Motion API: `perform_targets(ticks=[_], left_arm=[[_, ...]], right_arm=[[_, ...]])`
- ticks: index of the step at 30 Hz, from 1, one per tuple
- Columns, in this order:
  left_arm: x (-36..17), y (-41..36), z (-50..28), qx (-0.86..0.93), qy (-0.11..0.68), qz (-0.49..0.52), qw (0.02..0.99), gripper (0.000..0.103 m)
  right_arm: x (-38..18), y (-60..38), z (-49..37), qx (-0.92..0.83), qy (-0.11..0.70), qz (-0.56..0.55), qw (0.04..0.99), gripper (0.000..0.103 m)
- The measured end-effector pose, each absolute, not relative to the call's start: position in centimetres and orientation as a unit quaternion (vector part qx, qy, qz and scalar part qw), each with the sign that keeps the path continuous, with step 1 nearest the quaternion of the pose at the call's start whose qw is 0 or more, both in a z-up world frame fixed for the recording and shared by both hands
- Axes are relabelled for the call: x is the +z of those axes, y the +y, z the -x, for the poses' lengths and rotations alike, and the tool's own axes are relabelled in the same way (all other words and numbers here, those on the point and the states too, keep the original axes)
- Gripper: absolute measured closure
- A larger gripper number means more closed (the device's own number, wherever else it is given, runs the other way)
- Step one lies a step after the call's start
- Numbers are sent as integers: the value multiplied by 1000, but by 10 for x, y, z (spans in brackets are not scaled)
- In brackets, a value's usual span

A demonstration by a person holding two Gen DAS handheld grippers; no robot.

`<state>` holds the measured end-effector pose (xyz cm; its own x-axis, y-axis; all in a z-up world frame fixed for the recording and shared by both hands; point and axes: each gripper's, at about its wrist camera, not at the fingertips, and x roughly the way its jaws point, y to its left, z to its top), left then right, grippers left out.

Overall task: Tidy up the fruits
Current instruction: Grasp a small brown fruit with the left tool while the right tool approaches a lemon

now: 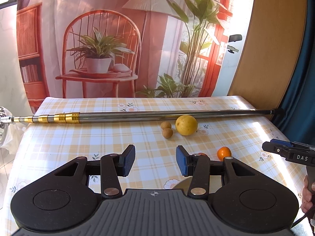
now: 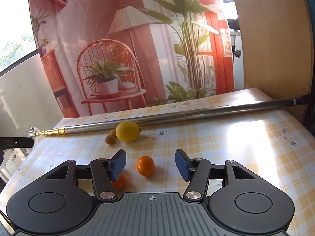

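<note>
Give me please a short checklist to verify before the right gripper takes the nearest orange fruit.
1. Right gripper open with nothing held: ok.
2. Nearest orange fruit lies between the fingers' line of approach: ok.
3. Second orange fruit clear of the left-hand finger: not ok, it sits partly behind that finger.
4. Left gripper open and out of the way: ok, it is empty and off to the side.
5. Lemon, two small brown fruits and metal pole clear of the path: ok, they lie farther back.
6. Place where the fruit should go: cannot tell.
</note>
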<state>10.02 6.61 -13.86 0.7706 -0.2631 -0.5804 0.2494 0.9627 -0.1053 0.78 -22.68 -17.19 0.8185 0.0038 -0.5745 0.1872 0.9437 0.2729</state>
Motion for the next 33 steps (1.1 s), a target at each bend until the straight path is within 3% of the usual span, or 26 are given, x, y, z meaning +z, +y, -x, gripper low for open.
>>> perform_targets(ticks=[22,33], left_arm=[[-151,55,-153,-115,318,-13,941,55],[-198,6,-219,-163,350,-51,921,55]], right_arm=[[-186,-236,-61,-37,304,-150,940,51],[-210,-247,-98,-50,308,-149,938,51]])
